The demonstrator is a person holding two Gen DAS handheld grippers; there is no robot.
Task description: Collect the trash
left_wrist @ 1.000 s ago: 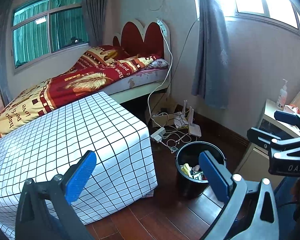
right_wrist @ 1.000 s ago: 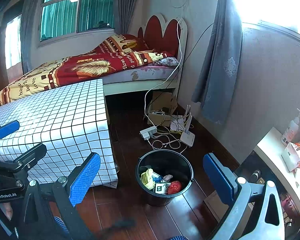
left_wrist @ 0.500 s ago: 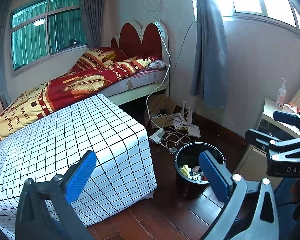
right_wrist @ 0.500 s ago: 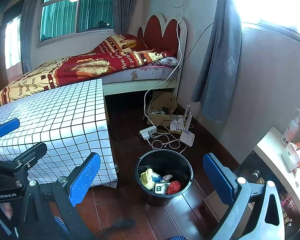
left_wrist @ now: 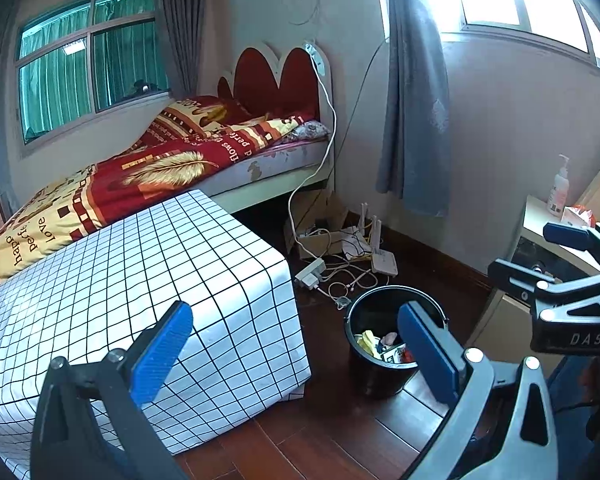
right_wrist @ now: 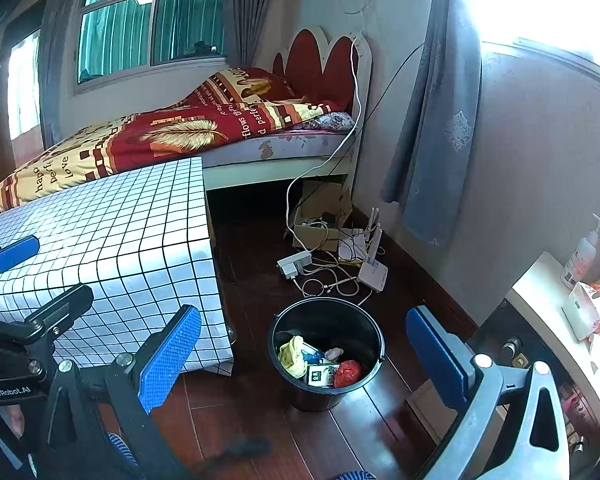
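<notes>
A black bucket (right_wrist: 327, 350) stands on the wooden floor and holds several pieces of trash: a yellow wad (right_wrist: 294, 356), a red wad (right_wrist: 347, 373) and a printed card. It also shows in the left wrist view (left_wrist: 380, 344). My right gripper (right_wrist: 304, 356) is open and empty, held above and in front of the bucket. My left gripper (left_wrist: 296, 352) is open and empty, over the table corner and the floor left of the bucket. Each gripper shows at the edge of the other's view.
A table with a white grid cloth (left_wrist: 140, 280) stands left of the bucket. Behind it is a bed (right_wrist: 220, 132). A power strip, cables and a router (right_wrist: 332, 268) lie on the floor by the wall. A desk (right_wrist: 572, 320) with a bottle stands at right.
The left view has shifted slightly, with the bucket a little farther left and lower. The right gripper has barely moved. Both grippers stay open.
</notes>
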